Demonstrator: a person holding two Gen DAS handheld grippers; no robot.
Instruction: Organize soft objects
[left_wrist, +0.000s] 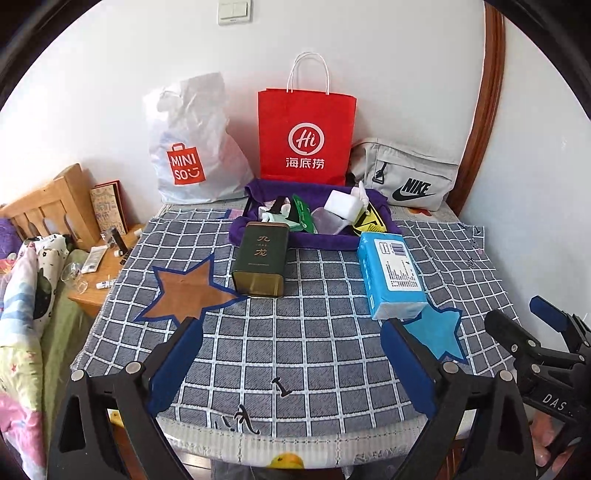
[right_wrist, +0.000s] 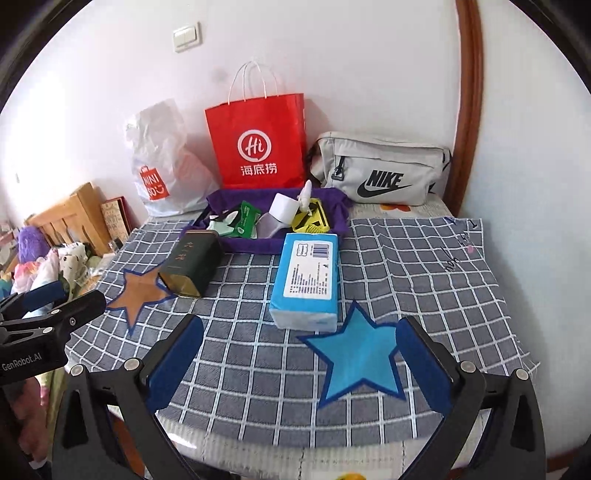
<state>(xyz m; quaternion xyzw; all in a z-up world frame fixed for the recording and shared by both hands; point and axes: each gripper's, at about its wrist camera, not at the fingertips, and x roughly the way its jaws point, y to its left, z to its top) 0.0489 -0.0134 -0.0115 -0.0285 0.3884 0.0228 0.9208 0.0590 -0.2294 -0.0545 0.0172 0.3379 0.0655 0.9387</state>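
Blue tissue pack (right_wrist: 308, 280) lies on the checked cloth (right_wrist: 406, 266), just behind the blue star (right_wrist: 360, 356) and in front of the purple tray (right_wrist: 273, 245); green tin (right_wrist: 192, 264) beside it. Left gripper (left_wrist: 291, 363) and right gripper (right_wrist: 301, 363) hover above the cloth, jaws wide apart, empty.

A red paper bag (left_wrist: 306, 136) stands against the white wall at upper centre. A white plastic bag (left_wrist: 188, 147) slumps just left of it, and a grey Nike pouch (left_wrist: 406, 173) lies to its right. A light switch (left_wrist: 234, 11) sits at the top of the frame, and a brown wooden frame (left_wrist: 484, 110) curves down the upper right. At left is a wooden nightstand (left_wrist: 107, 266) strewn with small tubes, with a patterned quilt (left_wrist: 22, 295) below it.
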